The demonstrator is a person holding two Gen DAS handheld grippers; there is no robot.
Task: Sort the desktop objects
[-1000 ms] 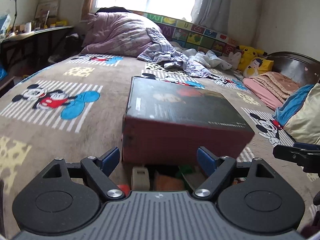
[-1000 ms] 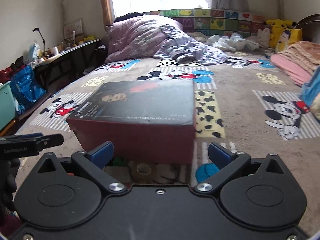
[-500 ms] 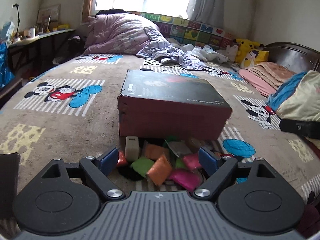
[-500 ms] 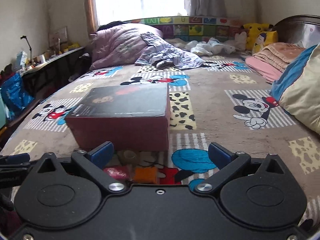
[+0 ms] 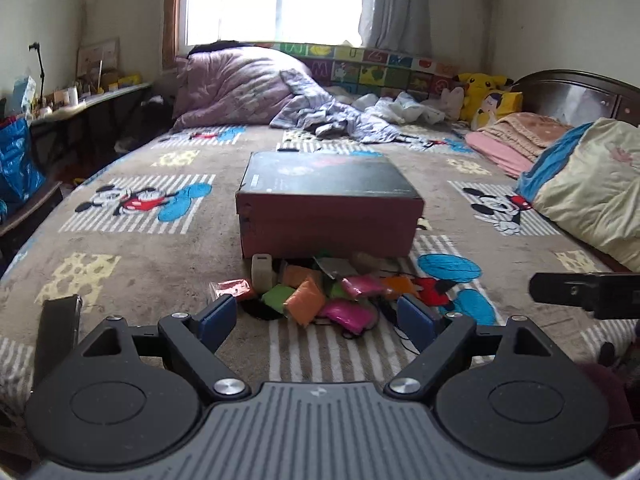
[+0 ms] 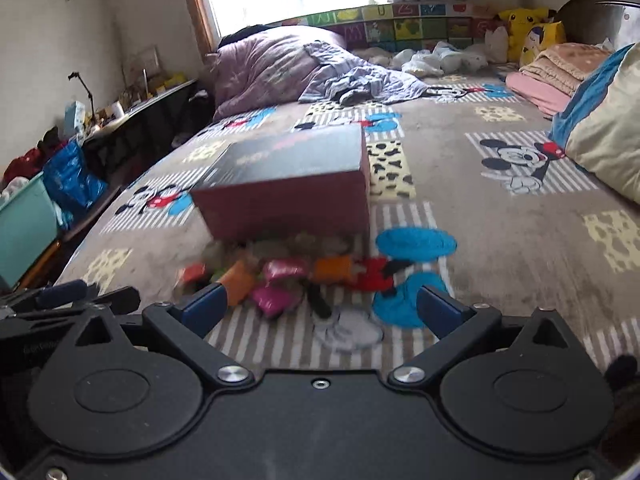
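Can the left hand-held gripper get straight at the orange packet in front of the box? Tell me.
Probably yes. The left hand-held gripper is open and empty, and the orange packet lies on top at the near edge of the pile, with only bare blanket before it.

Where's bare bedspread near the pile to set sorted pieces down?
Free: the bedspread left of the red box, toward the dark flat object at the near-left edge; also right of the box, up to the pillow. Crowded: the strip between the box front and the left tongs, filled with coloured packets.
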